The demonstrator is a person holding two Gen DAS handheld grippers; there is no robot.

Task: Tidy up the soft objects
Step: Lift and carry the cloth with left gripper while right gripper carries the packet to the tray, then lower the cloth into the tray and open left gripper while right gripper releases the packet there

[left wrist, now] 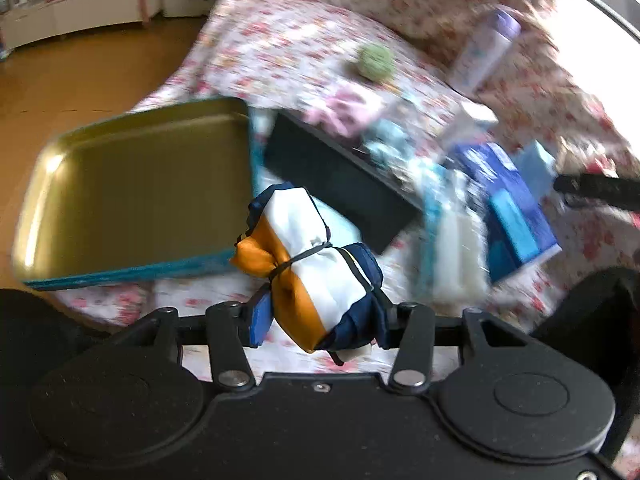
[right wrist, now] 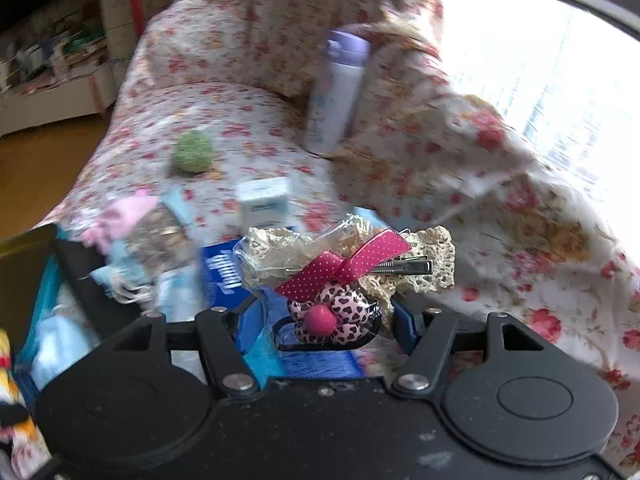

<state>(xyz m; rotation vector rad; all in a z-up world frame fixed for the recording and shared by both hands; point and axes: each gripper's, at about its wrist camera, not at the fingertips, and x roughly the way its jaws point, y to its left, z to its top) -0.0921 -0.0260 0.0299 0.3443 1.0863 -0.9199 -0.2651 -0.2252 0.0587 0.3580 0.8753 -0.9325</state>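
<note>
My left gripper [left wrist: 320, 322] is shut on a rolled cloth bundle [left wrist: 316, 264], white, orange and navy, tied with a black band, held above the flowered sofa cover next to a gold tin tray [left wrist: 132, 188] with a teal rim. My right gripper [right wrist: 324, 326] is shut on a clear packet of hair accessories [right wrist: 344, 272]: a pink dotted bow clip, a heart-print flower and cream lace. A green fuzzy ball [left wrist: 376, 62] lies further back; it also shows in the right wrist view [right wrist: 192, 152]. A pink soft item [left wrist: 348, 106] lies beside a black box [left wrist: 340, 176].
A white and purple bottle [right wrist: 338, 92] leans on the sofa back. A blue box [left wrist: 508, 208], a small white box [right wrist: 262, 202] and plastic packets [left wrist: 452, 248] clutter the seat. Wooden floor [left wrist: 80, 76] lies left. A bright window [right wrist: 540, 52] is at right.
</note>
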